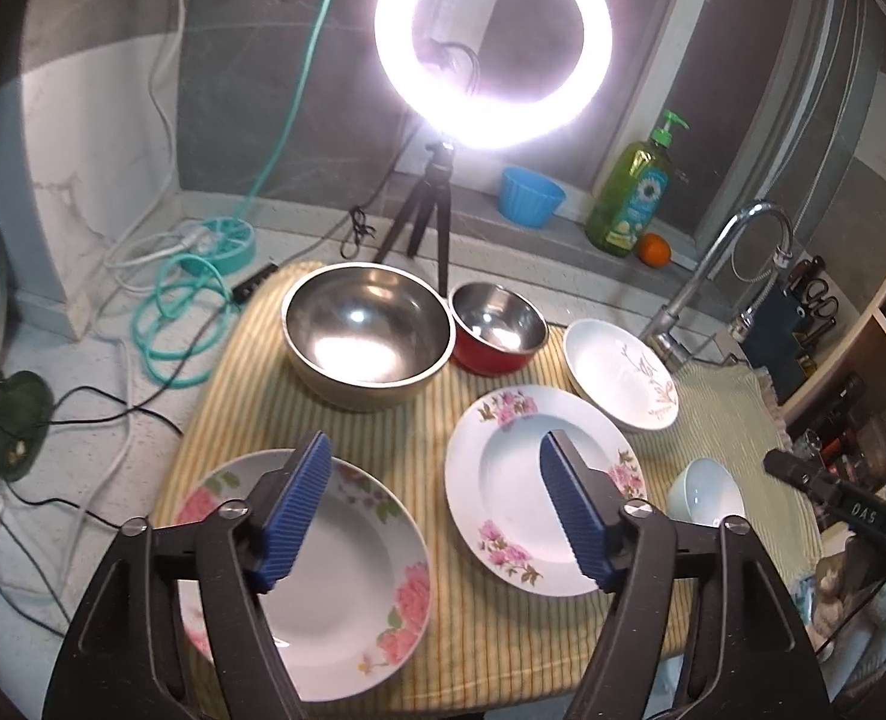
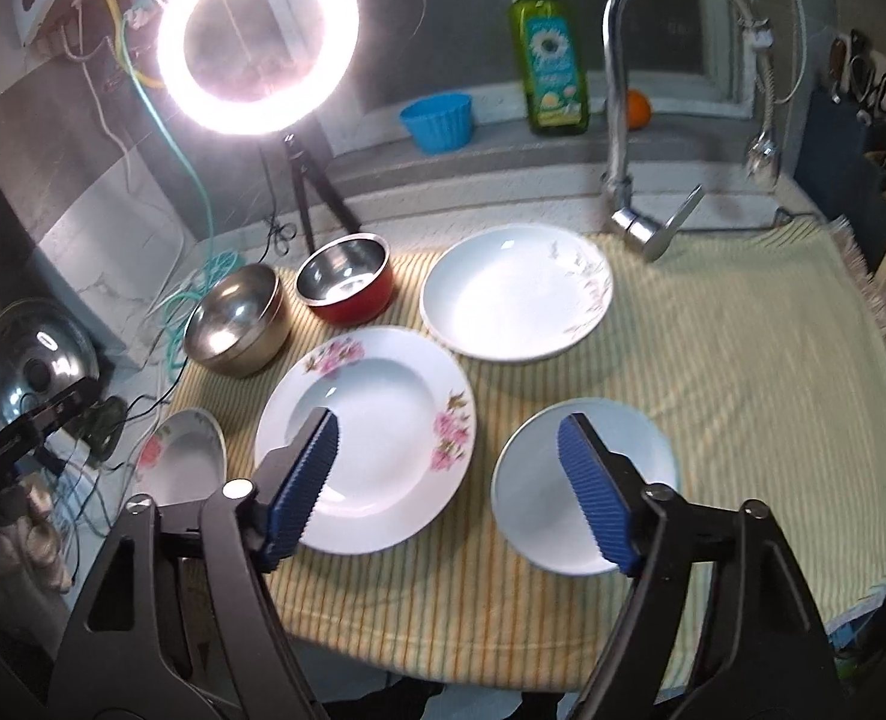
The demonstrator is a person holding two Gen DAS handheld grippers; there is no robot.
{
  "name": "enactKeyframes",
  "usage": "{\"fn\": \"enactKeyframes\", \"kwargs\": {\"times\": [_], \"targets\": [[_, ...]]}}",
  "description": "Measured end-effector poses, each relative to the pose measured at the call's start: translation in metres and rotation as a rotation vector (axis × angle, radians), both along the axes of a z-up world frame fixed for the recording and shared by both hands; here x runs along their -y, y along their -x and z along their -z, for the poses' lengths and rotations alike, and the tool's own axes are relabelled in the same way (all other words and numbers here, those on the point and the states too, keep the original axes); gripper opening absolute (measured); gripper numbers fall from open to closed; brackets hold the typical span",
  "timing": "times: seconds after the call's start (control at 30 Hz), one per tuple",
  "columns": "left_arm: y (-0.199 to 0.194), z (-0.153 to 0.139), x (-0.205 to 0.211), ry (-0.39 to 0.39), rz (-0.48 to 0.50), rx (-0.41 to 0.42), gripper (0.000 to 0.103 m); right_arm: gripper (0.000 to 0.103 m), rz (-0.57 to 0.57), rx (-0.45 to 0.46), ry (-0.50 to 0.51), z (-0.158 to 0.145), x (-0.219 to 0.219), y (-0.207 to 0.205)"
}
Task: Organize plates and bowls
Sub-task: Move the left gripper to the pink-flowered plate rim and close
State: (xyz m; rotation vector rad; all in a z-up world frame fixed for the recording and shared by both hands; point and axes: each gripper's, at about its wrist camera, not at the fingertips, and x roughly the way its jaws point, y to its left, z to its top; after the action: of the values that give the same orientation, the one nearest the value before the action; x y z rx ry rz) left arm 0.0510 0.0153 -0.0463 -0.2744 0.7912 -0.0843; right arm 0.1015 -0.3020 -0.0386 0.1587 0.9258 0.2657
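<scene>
On the striped cloth [image 1: 419, 420] lie a rose plate [image 1: 347, 576], a pink-blossom plate [image 1: 521, 480] and a sprig plate [image 1: 617, 372]. Behind them stand a large steel bowl [image 1: 365, 336] and a red bowl [image 1: 497, 330]. A small pale bowl [image 1: 704, 492] is at the right. My left gripper [image 1: 436, 438] hangs open above the gap between the rose and blossom plates. My right gripper [image 2: 449, 420] is open over the gap between the blossom plate [image 2: 377, 420] and the pale bowl [image 2: 527, 492]. Nothing is between either pair of pads.
A lit ring light [image 1: 491, 42] on a tripod stands behind the bowls. A faucet [image 2: 623, 120] rises at the cloth's far right edge. A soap bottle [image 2: 548, 60], blue cup [image 2: 437, 120] and orange sit on the sill. Cables [image 1: 173, 312] lie at the left.
</scene>
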Motion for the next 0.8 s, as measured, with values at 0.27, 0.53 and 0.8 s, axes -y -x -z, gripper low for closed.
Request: {"fn": "enactKeyframes", "kwargs": {"times": [0.27, 0.53, 0.8], "targets": [[-0.028, 0.022, 0.006, 0.037, 0.109, -0.08, 0.054, 0.051, -0.014, -0.167, -0.119, 0.04, -0.003, 0.004], [-0.066, 0.046, 0.021, 0.048, 0.259, -0.167, 0.042, 0.04, 0.013, -0.243, -0.159, 0.066, -0.009, 0.009], [-0.108, 0.072, 0.042, 0.026, 0.368, -0.255, 0.028, 0.029, 0.048, -0.301, -0.198, 0.092, -0.015, 0.008]]}}
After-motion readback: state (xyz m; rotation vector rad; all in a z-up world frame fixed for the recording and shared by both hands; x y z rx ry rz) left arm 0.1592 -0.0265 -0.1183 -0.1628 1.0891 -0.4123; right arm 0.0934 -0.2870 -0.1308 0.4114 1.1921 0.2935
